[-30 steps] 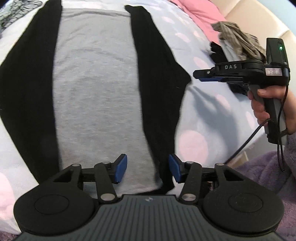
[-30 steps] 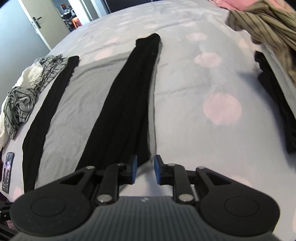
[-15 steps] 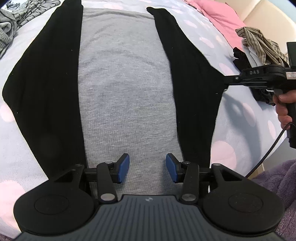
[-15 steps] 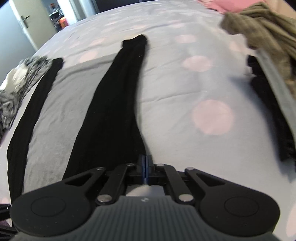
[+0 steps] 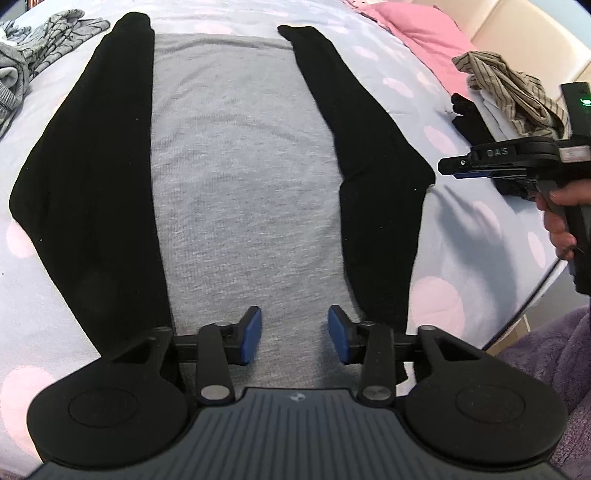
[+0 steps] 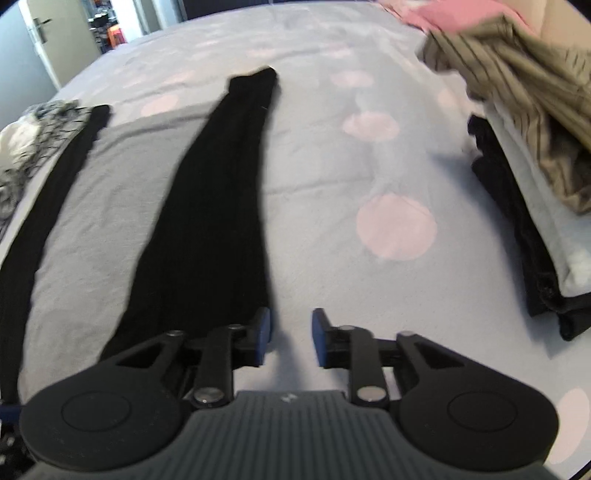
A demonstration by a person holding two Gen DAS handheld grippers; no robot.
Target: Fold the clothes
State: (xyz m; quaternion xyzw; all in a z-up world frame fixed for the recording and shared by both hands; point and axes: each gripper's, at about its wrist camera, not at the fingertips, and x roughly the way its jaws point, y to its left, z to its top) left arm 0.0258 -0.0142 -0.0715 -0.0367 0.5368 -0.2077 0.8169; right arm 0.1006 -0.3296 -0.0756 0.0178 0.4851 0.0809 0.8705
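A top with a grey body (image 5: 240, 177) and black sleeves lies flat on the dotted bed sheet (image 5: 443, 240). Its left sleeve (image 5: 96, 177) and right sleeve (image 5: 376, 184) run along the body's sides. My left gripper (image 5: 294, 334) hovers over the near end of the grey body; its jaws are closing with nothing pressed between the blue pads. My right gripper (image 6: 291, 339) sits just right of the right sleeve (image 6: 207, 206), over bare sheet; its jaws are opening and hold nothing. In the left wrist view the right gripper (image 5: 450, 169) is held by a hand beside that sleeve's outer corner.
Grey patterned clothes (image 5: 22, 62) are heaped at the far left. A pink pillow (image 5: 421, 33) and an olive striped garment (image 6: 517, 96) lie at the far right, beside a stack of folded dark clothes (image 6: 517, 229). A purple fleece sleeve (image 5: 554, 369) is near right.
The right gripper's jaws shut at the right sleeve's near edge and have opened again. The left gripper slid from the right sleeve's hem over the grey body, and its jaws have narrowed.
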